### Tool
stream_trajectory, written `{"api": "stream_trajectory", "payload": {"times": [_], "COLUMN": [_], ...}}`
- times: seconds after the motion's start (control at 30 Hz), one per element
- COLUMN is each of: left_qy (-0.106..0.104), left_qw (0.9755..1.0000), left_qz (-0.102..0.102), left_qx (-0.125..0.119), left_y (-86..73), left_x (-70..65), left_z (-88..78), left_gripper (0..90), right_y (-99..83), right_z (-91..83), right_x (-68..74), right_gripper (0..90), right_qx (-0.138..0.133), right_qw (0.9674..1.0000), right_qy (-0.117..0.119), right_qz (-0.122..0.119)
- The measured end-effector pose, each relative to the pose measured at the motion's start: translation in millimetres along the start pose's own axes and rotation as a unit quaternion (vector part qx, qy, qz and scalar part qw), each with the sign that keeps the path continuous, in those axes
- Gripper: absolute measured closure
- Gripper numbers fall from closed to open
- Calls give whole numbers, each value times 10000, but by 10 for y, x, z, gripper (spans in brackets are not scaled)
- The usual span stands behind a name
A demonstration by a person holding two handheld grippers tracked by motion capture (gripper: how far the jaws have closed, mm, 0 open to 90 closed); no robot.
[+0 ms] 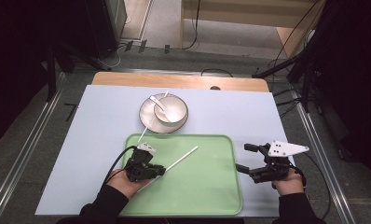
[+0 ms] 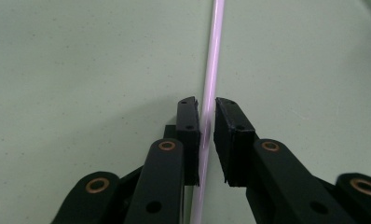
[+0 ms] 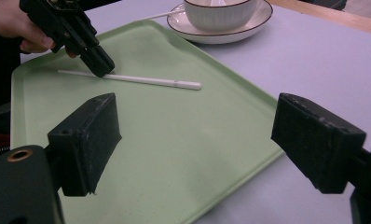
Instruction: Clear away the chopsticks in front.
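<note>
Smooth white plastic chopstick [image 1: 180,159] on matt green tray [image 1: 211,186]; glossy ceramic bowl [image 1: 170,109] and plate [image 1: 146,114].

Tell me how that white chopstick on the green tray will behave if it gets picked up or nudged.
The chopstick looks thin, straight and rigid, so it probably stays stiff and feels light. Its smooth, glossy shaft may slip between the left tool's narrow pads. Lying flat on the smooth tray, it would likely roll or slide if nudged.
</note>
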State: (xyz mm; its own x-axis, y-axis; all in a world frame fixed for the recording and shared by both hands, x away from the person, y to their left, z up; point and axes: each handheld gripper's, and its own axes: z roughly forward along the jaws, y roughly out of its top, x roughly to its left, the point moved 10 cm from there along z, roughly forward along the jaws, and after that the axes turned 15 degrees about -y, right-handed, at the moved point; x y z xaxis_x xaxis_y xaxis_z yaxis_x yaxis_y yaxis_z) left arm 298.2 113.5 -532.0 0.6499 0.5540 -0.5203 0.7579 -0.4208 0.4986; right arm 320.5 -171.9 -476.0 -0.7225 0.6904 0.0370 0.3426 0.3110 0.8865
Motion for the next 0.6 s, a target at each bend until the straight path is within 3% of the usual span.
{"api": "stream_trajectory", "payload": {"times": [0.07,0.17,0.33,0.47,0.6], "left_qy": [-5,-173,-254,-187,-108], "left_qw": [10000,9998,9986,9974,9968], "left_qz": [0,28,319,419,398], "left_qx": [3,-42,-327,-558,-680], "left_y": [9,56,217,368,482], "left_x": [-4,-45,-119,-113,-79], "left_z": [-8,-54,-240,-425,-599], "left_gripper": [764,679,444,371,368], "right_y": [-1,5,3,0,-9], "right_z": [3,12,18,10,7], "right_x": [-1,4,-3,-5,-7], "right_gripper": [157,157,156,157,156], "right_qx": [18,14,19,25,39], "right_qw": [10000,10000,10000,10000,10000], "right_qy": [-3,17,13,3,-7], "right_qz": [6,0,-18,3,4]}}
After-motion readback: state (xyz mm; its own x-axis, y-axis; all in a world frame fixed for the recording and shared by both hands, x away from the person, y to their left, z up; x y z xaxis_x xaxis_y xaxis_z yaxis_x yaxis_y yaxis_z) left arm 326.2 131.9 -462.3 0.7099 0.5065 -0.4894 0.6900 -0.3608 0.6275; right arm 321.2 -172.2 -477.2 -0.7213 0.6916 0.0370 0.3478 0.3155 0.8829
